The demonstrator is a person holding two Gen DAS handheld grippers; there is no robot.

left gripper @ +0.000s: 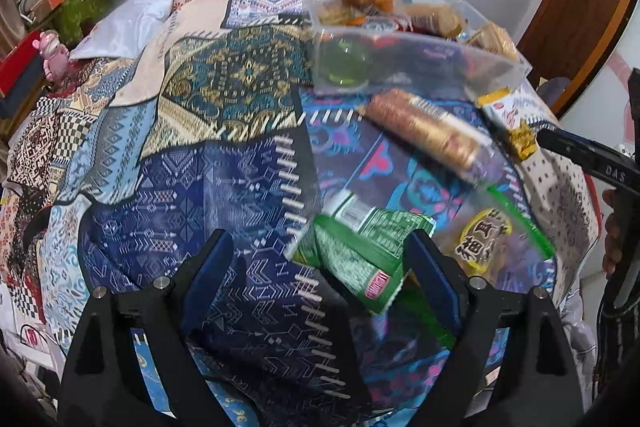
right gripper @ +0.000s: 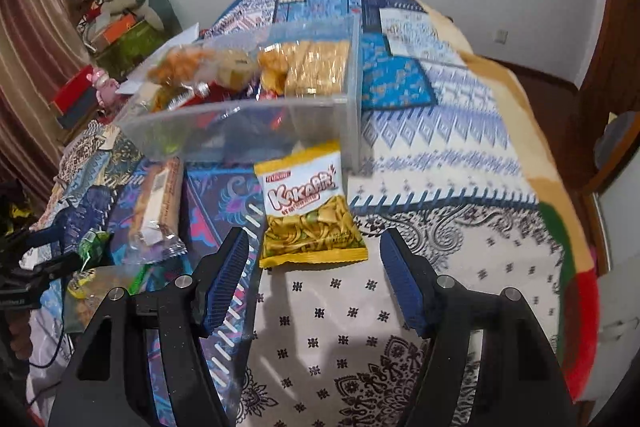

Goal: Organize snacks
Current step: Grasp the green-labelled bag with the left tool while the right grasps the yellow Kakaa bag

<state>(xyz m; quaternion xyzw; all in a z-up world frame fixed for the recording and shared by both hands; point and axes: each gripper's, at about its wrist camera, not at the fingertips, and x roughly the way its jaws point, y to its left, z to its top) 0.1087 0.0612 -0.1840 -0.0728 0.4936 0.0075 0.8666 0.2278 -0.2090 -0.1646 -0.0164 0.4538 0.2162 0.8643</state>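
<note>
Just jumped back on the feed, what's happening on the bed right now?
A person is sorting snacks on a patterned bedspread with two handheld grippers. The left gripper is open over a green packet; the right gripper is open just short of a yellow chips bag. Neither holds anything. The clear bin behind already has several snacks inside.

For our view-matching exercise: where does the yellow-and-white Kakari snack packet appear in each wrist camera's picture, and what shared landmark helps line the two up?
Left wrist view: Kakari snack packet sits at the right edge, blurred, just below the bin's right end.
Right wrist view: the packet lies centre frame, ahead of the open right gripper.
Shared landmark: the clear plastic bin of snacks, directly behind the packet in both.
</note>
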